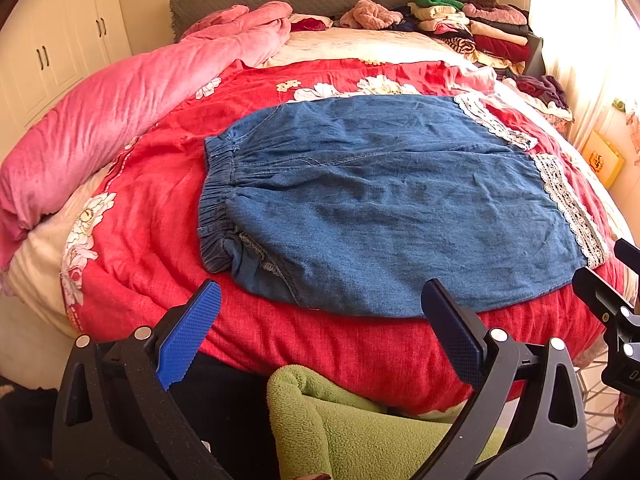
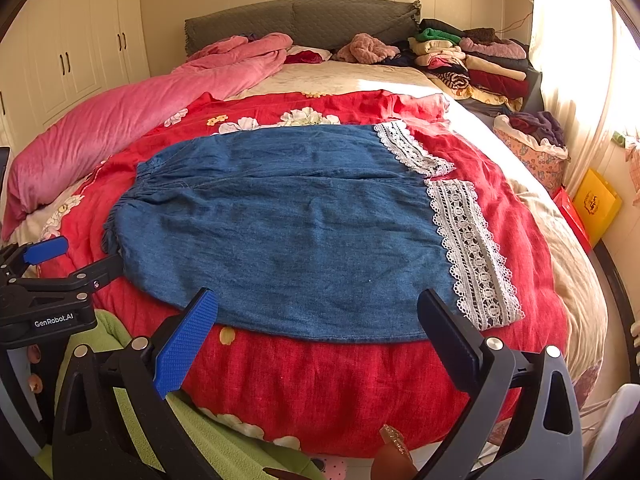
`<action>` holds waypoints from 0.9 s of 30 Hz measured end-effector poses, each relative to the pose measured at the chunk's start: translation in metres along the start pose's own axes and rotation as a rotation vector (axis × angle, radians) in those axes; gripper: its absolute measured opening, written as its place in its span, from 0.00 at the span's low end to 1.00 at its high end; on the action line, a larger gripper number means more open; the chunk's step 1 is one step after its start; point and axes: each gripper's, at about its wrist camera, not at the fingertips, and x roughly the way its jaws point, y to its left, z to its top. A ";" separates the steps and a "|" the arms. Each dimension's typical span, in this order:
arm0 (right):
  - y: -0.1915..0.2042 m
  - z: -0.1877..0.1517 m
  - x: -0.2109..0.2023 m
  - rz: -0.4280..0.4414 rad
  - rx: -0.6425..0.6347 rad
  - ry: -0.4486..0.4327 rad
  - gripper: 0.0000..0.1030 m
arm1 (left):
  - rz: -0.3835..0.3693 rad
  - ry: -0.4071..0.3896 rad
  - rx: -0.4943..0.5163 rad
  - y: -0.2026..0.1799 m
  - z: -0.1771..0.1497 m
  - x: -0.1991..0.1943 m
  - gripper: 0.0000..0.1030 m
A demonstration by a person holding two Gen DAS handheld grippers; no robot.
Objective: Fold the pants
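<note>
Left tongs (image 1: 320,328): released, jaws wide apart, holding nothing, hovering just short of the near edge of the denim pants (image 1: 380,204). Right tongs (image 2: 316,332): likewise released and empty, poised over the same near edge, closer to the lace-trimmed cuffs (image 2: 472,256).

Pants: spread flat on the red floral quilt (image 2: 320,392) that covers the bed. Elastic waistband (image 1: 218,200) at the left end of the pants, both cuffs at the right end, the two legs lying side by side. No fold appears made yet.

Beyond the pants: a pink blanket (image 1: 120,100) bunched on their far left side; a pile of folded clothes (image 1: 480,28) well beyond the cuffs, by the headboard.

Risks, as judged:
- The quilt is soft and wrinkled; a low pinch at the pants' edge could catch quilt with denim and drag both.
- The loose lace may snag on the ridged pads.
- Unequal lifts would skew the fold.
</note>
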 end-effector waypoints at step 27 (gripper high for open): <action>0.001 0.004 0.003 -0.003 -0.001 -0.002 0.96 | 0.009 -0.005 -0.004 0.001 -0.003 0.003 0.91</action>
